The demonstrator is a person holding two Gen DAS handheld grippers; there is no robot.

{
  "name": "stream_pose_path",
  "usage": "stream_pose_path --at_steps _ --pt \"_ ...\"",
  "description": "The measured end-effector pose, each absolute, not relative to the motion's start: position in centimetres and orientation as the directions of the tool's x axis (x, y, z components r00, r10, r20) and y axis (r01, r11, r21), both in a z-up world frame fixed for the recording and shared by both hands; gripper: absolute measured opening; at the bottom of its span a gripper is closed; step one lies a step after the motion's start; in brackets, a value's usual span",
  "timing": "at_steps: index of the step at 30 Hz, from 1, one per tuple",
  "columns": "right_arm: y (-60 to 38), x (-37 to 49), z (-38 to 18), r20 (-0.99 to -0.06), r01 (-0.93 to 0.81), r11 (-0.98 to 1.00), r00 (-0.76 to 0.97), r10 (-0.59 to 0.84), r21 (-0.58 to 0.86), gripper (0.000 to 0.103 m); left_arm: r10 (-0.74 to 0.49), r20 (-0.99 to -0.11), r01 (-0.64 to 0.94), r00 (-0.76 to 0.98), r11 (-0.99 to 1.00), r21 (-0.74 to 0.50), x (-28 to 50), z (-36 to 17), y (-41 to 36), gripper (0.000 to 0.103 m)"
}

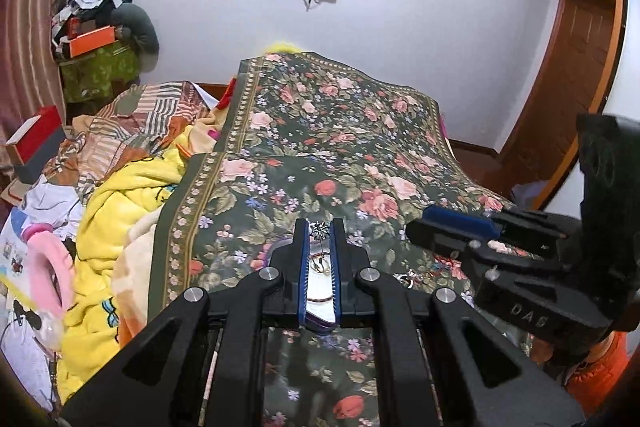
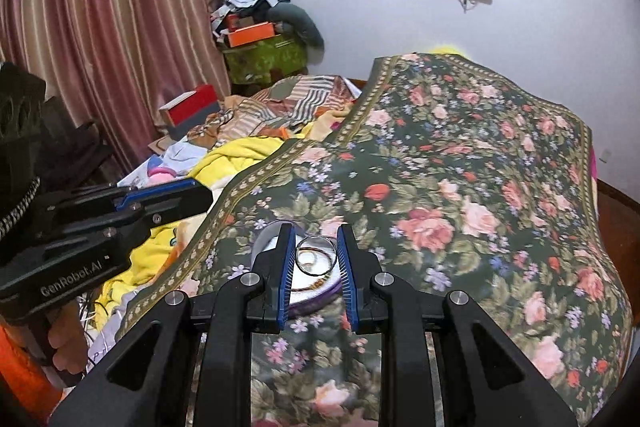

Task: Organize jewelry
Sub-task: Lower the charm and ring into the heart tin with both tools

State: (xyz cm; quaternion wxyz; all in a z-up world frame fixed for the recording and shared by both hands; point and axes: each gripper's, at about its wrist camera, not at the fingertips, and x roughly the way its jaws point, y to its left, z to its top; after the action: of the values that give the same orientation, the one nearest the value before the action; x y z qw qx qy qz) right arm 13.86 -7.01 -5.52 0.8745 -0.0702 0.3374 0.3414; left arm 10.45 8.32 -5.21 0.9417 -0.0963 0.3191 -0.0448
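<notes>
Jewelry lies on a white plate (image 2: pixel 316 293) with purple rim, on the bed's floral cover (image 2: pixel 460 187). Left gripper (image 1: pixel 319 227) points forward above it, fingers narrowly parted around a silver flower-shaped ornament (image 1: pixel 319 230). Right gripper (image 2: pixel 316 243) hovers level, fingers spread around a clear bangle (image 2: pixel 316 254), apparently not touching it.

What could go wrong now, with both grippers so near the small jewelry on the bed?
1. The left gripper frames a small silver flower-shaped piece; it could slip into the busy floral bedspread and be hard to find.
2. The right gripper could tip the clear glass ring-shaped bangle off the round white plate with purple rim.
</notes>
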Motion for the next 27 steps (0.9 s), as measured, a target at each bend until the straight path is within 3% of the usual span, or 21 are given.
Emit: stream_pose_path --at_steps 13,27 --pt "-4.4 16.1 -10.9 -0.728 -0.647 0.745 0.431 0.533 0.162 0.019 -0.191 -0.655 0.021 0.731 0.966 -0.258 13.4 -9.1 9.8 0.008" --pt "-3.7 16.3 -12.6 -0.751 -0.664 0.726 0.385 0.537 0.178 0.019 -0.199 -0.694 0.03 0.692 0.969 -0.247 15.1 -11.2 9.0 0.008"
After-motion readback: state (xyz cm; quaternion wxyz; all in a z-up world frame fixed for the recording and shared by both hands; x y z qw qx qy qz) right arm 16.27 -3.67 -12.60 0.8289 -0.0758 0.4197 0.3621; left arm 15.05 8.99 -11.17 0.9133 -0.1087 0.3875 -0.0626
